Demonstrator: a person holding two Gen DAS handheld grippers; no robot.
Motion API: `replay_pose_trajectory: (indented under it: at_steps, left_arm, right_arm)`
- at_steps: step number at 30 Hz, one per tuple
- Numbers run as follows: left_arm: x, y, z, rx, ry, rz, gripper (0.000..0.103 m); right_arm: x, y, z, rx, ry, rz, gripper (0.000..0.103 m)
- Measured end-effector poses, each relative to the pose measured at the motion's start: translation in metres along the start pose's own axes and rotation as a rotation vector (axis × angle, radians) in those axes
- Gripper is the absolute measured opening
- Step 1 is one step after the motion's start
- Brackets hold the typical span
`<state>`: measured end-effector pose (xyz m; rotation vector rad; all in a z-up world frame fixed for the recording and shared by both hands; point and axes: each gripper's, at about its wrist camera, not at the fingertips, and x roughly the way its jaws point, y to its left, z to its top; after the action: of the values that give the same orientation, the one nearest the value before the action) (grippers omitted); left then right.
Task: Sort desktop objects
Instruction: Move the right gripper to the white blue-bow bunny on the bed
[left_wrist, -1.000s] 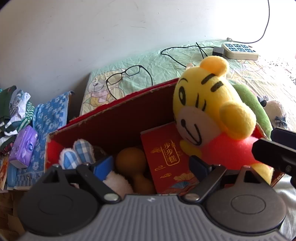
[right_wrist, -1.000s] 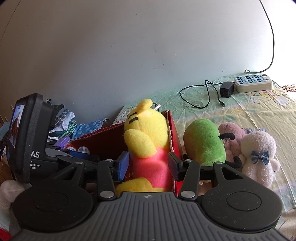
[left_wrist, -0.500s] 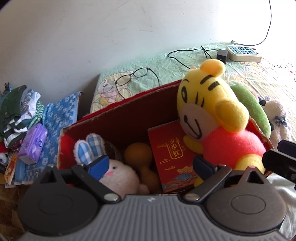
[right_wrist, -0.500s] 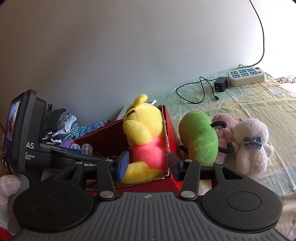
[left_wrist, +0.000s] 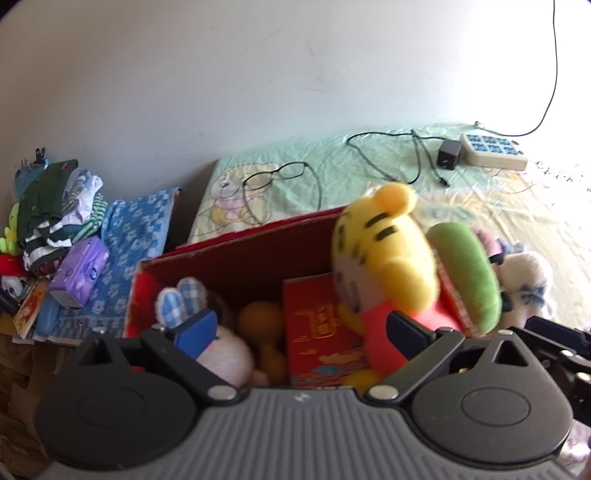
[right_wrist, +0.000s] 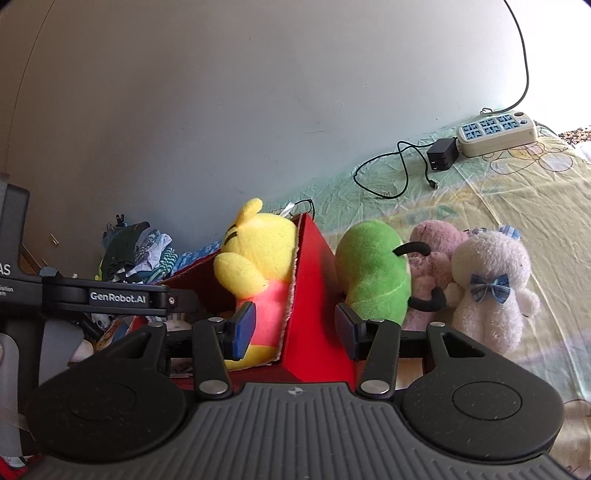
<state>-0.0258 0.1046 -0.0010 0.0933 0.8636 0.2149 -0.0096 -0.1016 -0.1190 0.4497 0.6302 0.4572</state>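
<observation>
Yellow tiger plush (left_wrist: 384, 258) in red box (left_wrist: 236, 254) — beyond wide left tongs (left_wrist: 299, 328)

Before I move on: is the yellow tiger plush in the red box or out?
In. The yellow tiger plush sits upright inside the red box, head above the rim.

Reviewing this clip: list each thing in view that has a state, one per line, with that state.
red box: open-topped, partly filled.
yellow tiger plush: inside the box, upright at its right end, not gripped.
red packet: inside the box, standing on edge.
green plush: outside the box, against its wall.
white plush: outside, upright on the sheet.
glasses: unfolded on the sheet.
left gripper: open, empty.
right gripper: open, straddling the box wall.
</observation>
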Motion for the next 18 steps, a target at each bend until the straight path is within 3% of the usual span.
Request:
replay_pose_trajectory:
  at_steps: [5,10,18]
  left_arm:
    - [-0.012,-0.039,0.008,0.007,-0.045,-0.063,0.099]
    - [-0.015,-0.089,0.013,0.042,-0.065,-0.178,0.099]
    - [0.011,-0.164,-0.001,0.098,-0.009,-0.354,0.099]
  right_arm:
    - [-0.014,-0.039,0.010,0.033,0.002,-0.019,0.051]
    - [-0.030,-0.080,0.020,0.077,0.010,-0.056,0.051]
    - [-0.042,-0.143,0.027,0.178,0.047,-0.082,0.051]
